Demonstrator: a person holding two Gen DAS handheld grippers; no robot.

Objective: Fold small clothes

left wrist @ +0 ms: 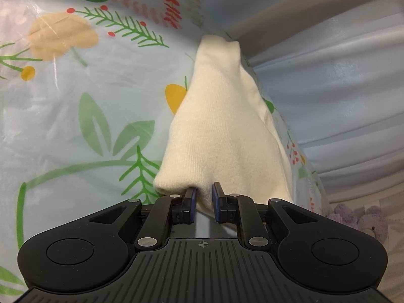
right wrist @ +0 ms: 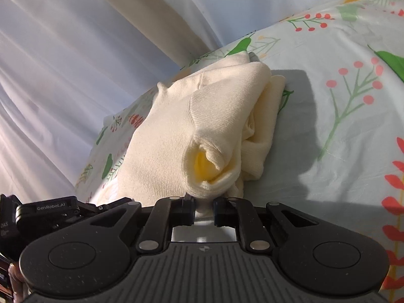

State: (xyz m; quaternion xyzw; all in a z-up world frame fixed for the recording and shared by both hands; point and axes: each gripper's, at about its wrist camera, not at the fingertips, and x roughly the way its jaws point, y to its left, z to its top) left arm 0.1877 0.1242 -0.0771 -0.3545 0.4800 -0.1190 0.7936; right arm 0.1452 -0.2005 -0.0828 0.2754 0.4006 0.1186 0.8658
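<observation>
Two grippers, left gripper and right gripper, each clamped on the near edge of the soft, light cream garment, which looks floppy, best pinched at corners.

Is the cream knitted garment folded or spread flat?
Folded. The cream knitted garment lies bunched in stacked layers on the floral plastic sheet, with both grippers pinching its near edge.

"GenRobot.AI" is printed on the black device at lower left; beside it, partly cut letters "OAS".
</observation>
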